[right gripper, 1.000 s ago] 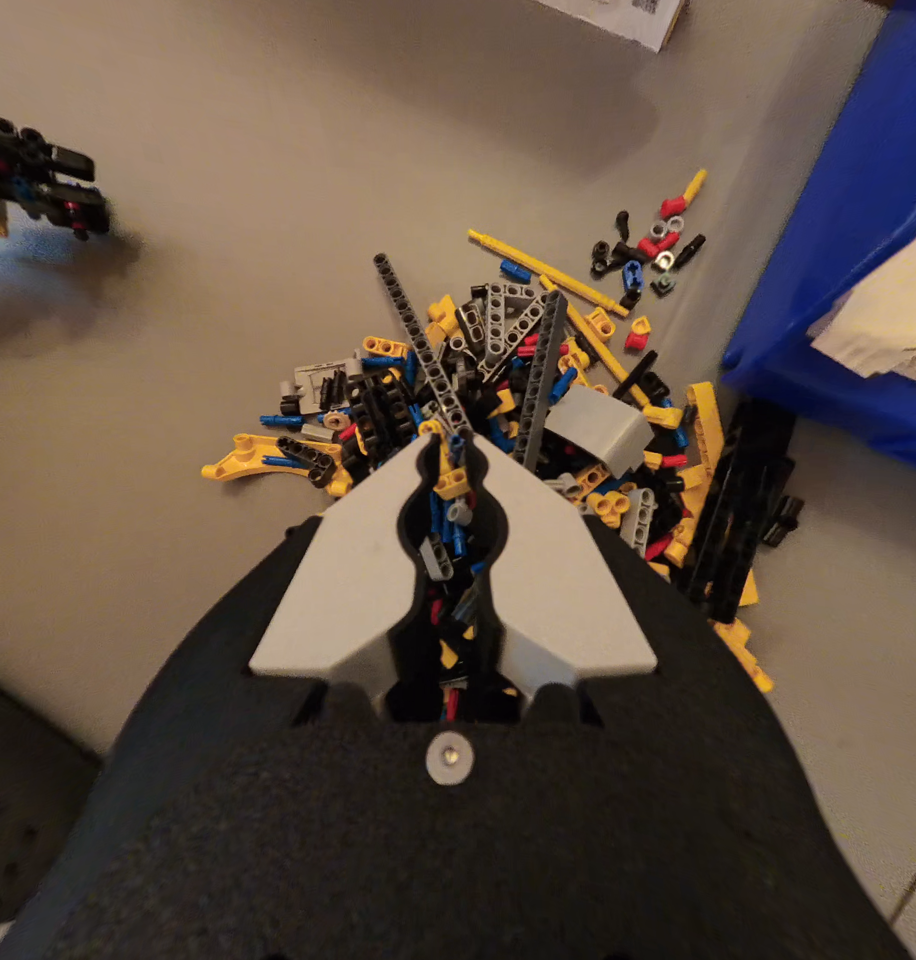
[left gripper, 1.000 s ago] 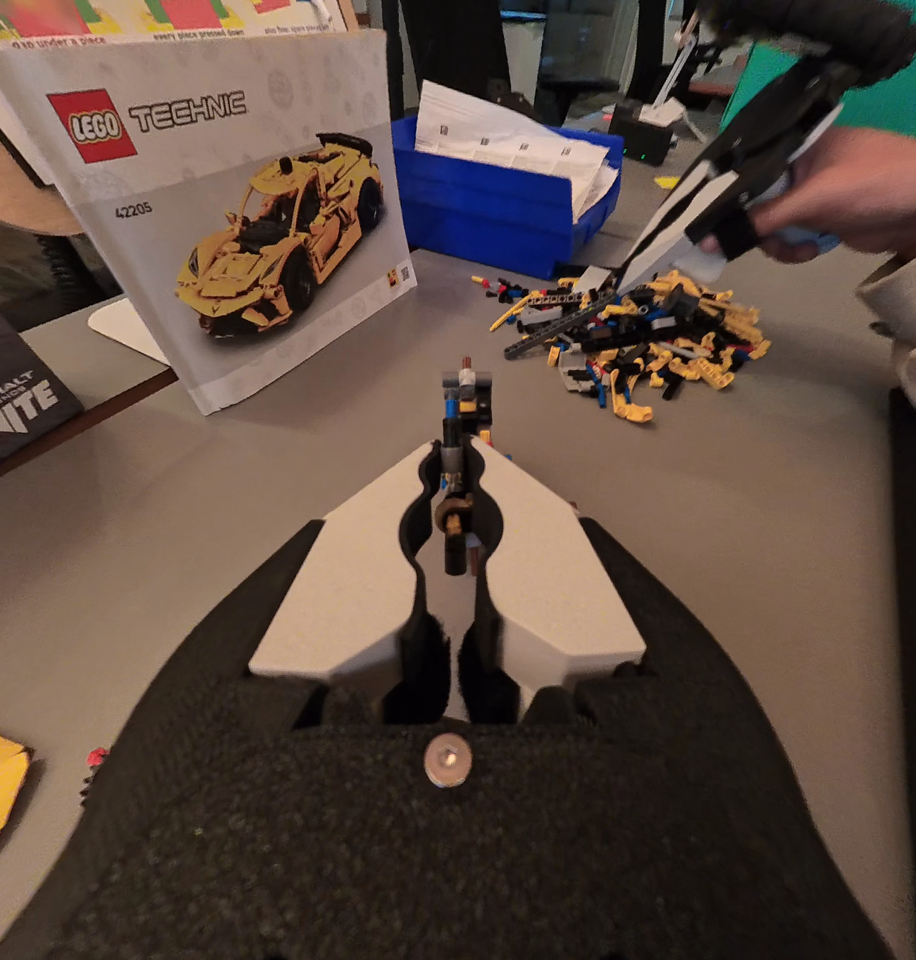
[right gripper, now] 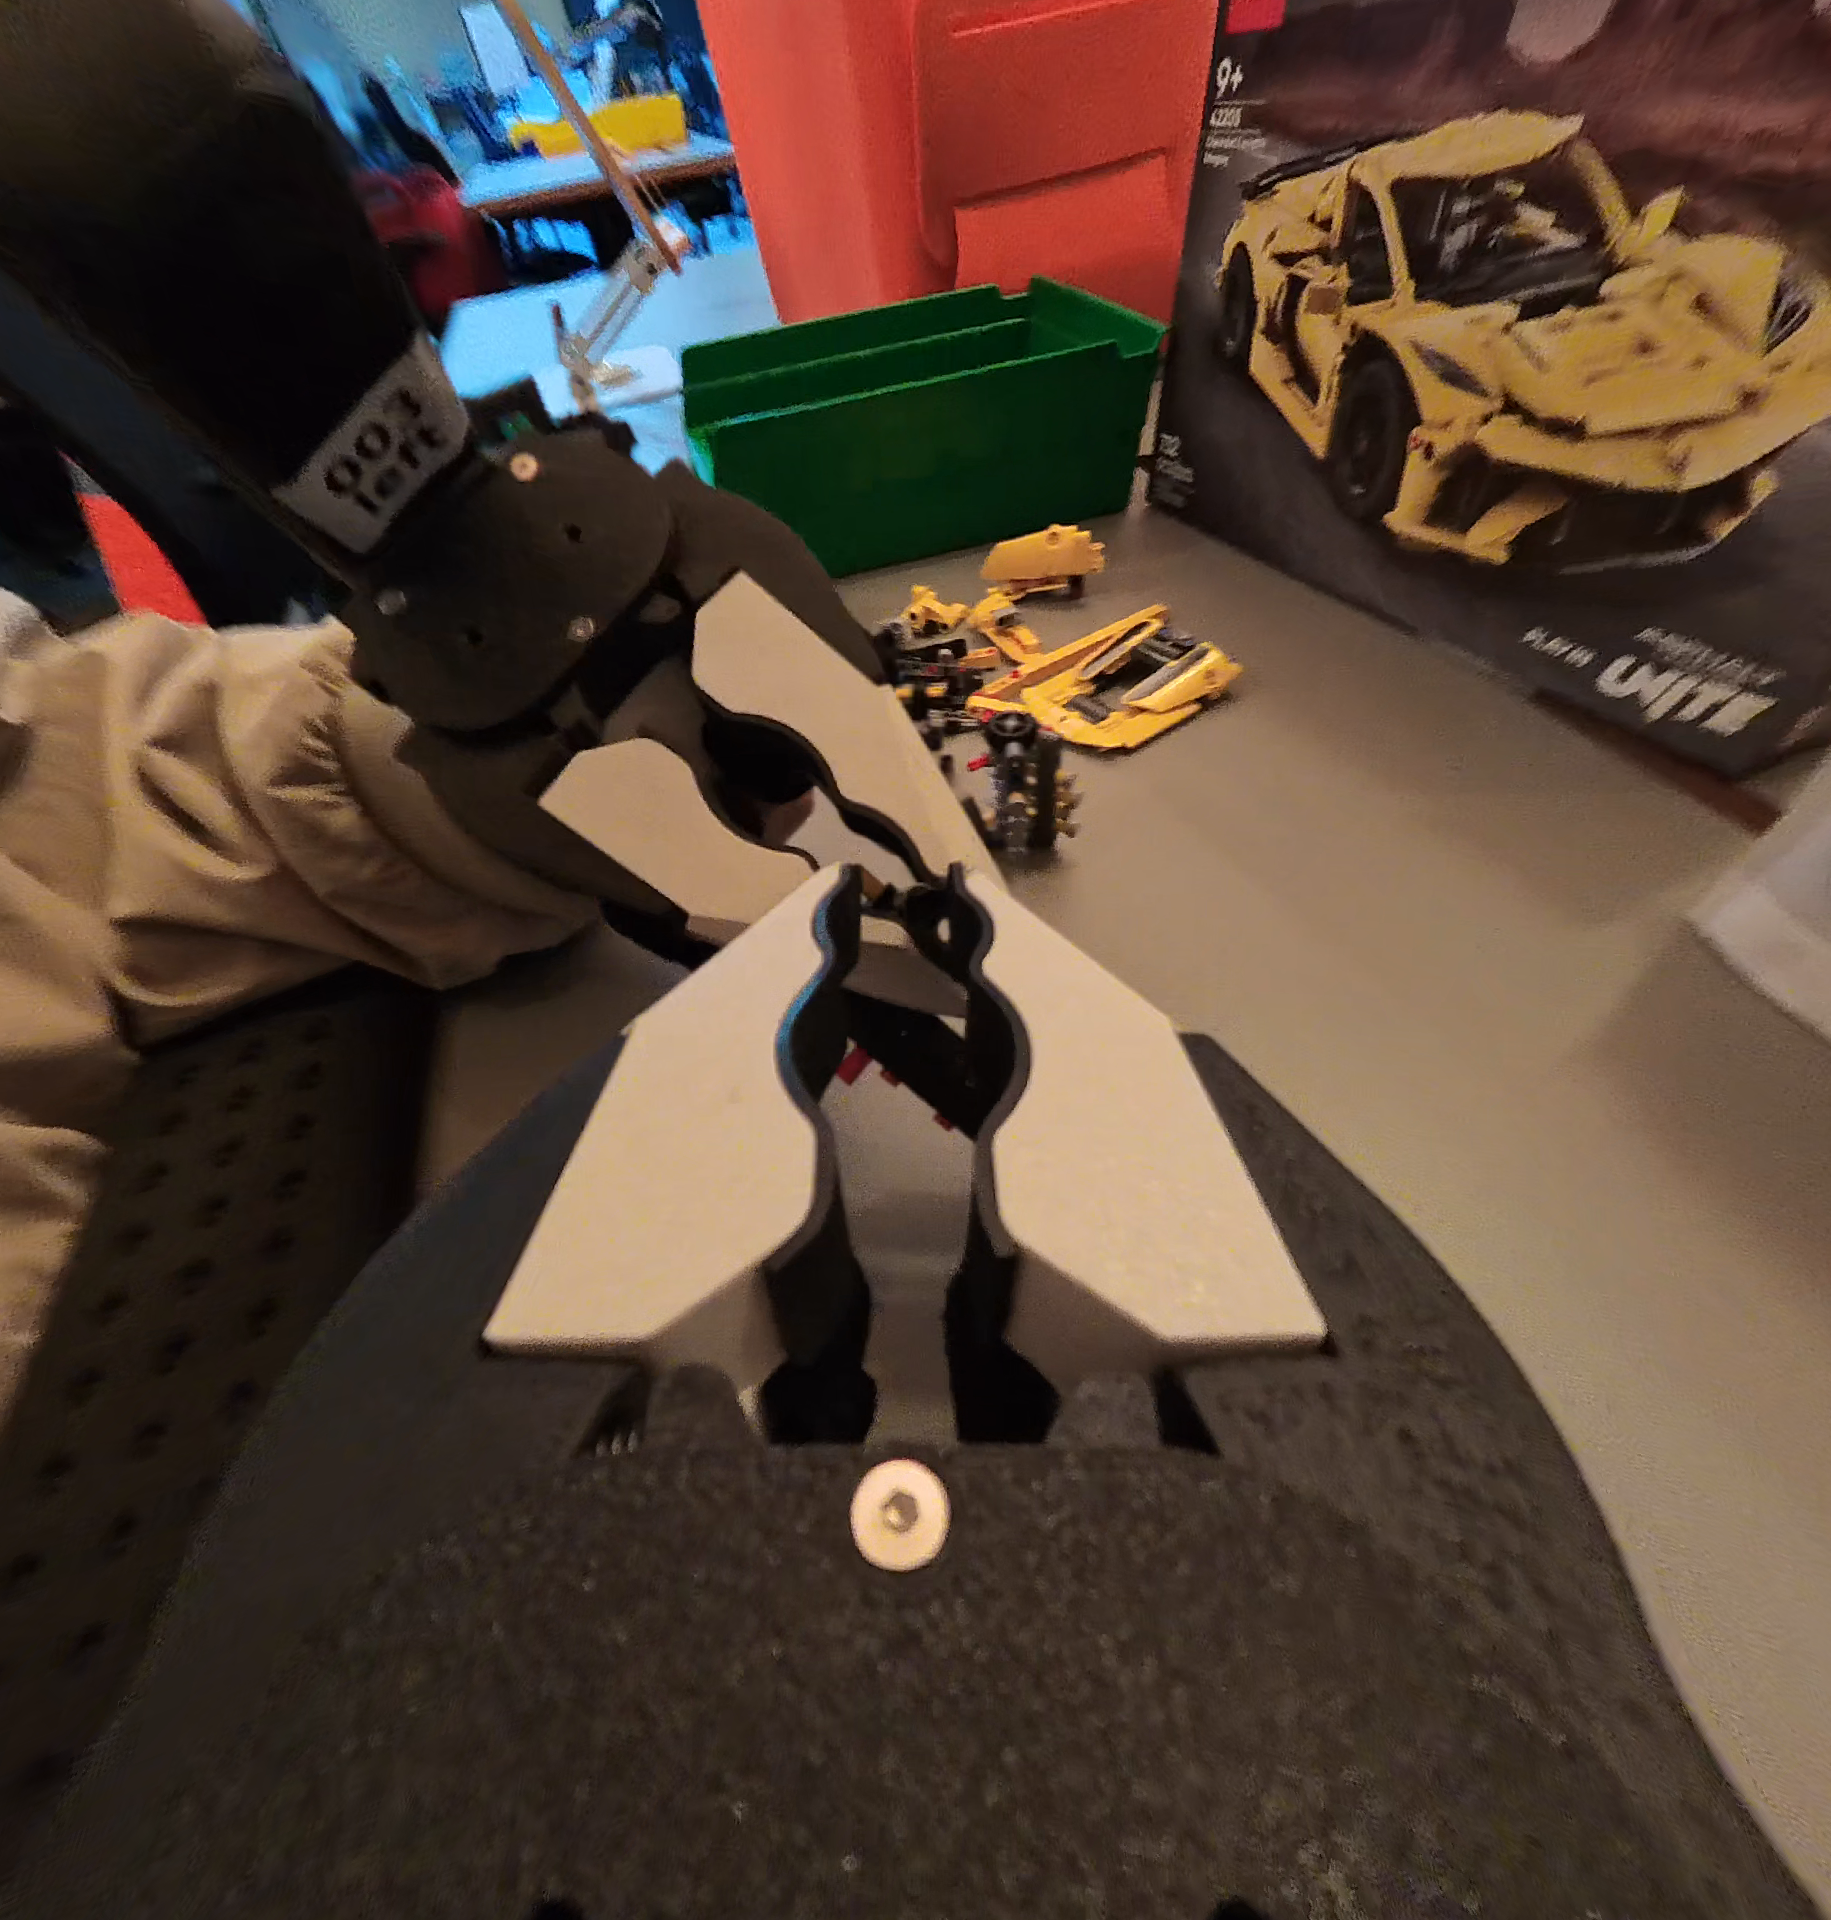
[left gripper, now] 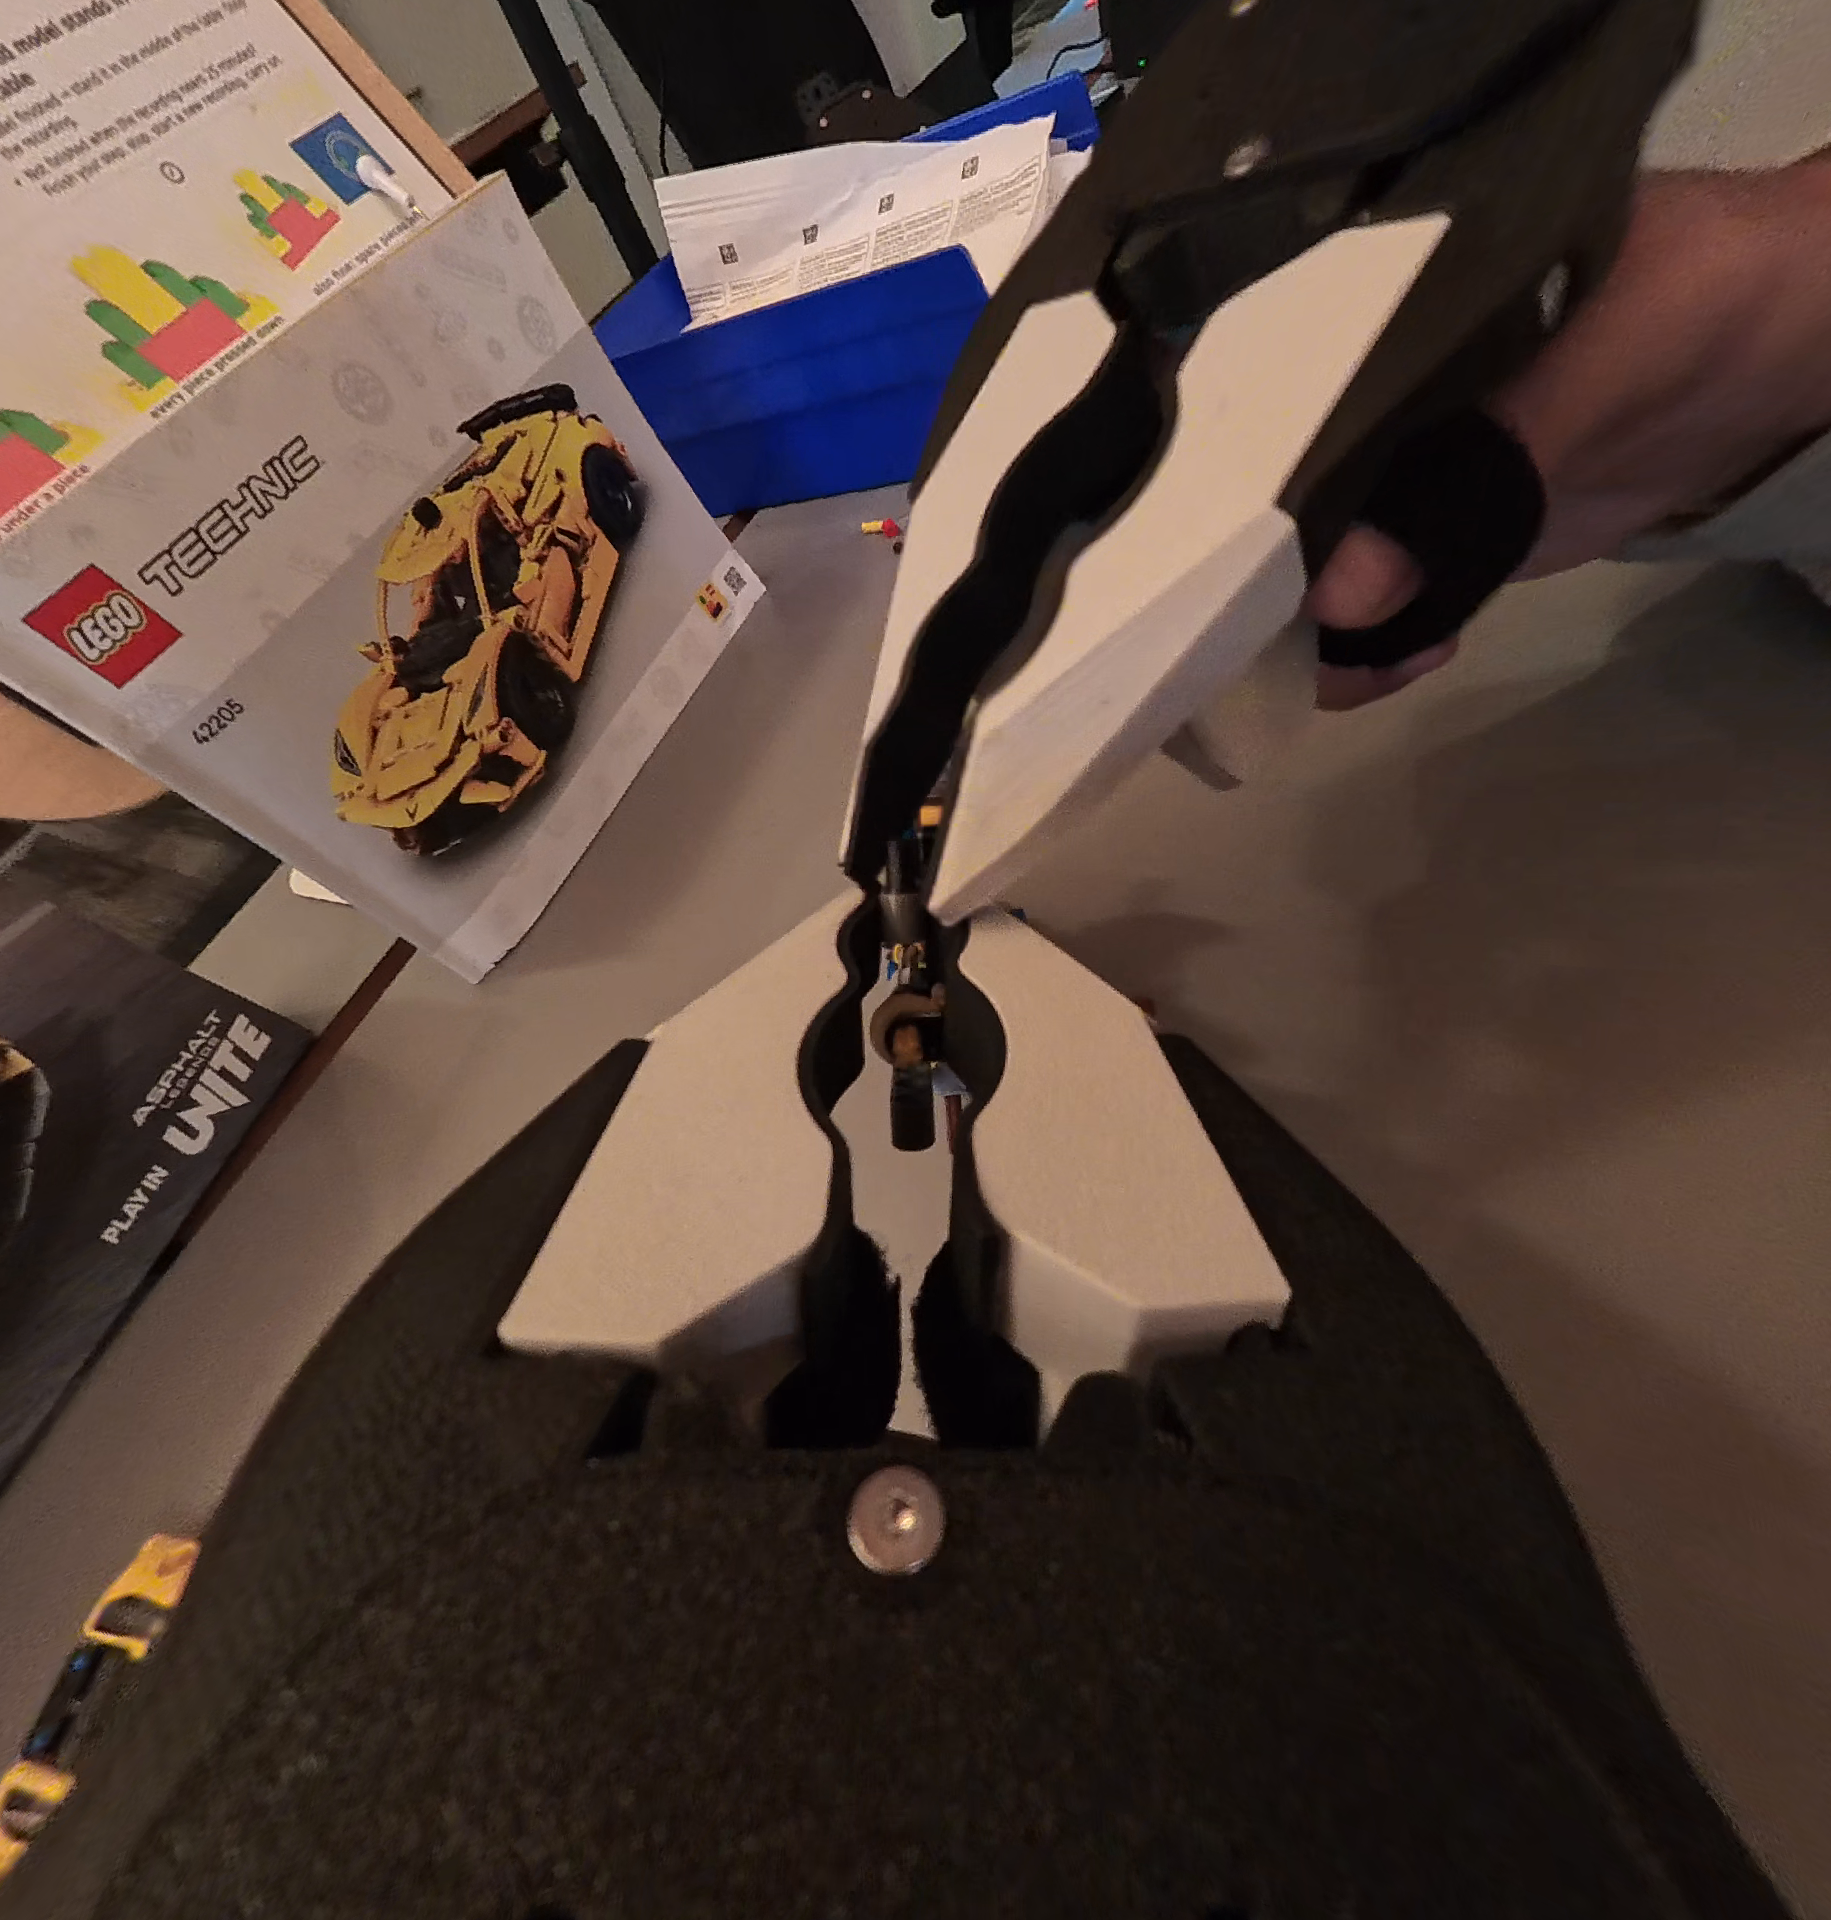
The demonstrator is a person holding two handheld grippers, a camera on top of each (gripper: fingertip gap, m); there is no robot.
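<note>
While the left gripper (left gripper: 898, 966) is pinching a small brick assembly (left gripper: 909, 1049) above the table (left gripper: 1513, 1039), the right gripper (right gripper: 895, 896) is gripping its far end, 2 tips nearly together.

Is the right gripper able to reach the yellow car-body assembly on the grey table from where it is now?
Probably yes. The yellow car-body assembly lies in the open ahead, but the right gripper meets the left gripper at the small brick assembly, so it must pass around that first.
</note>
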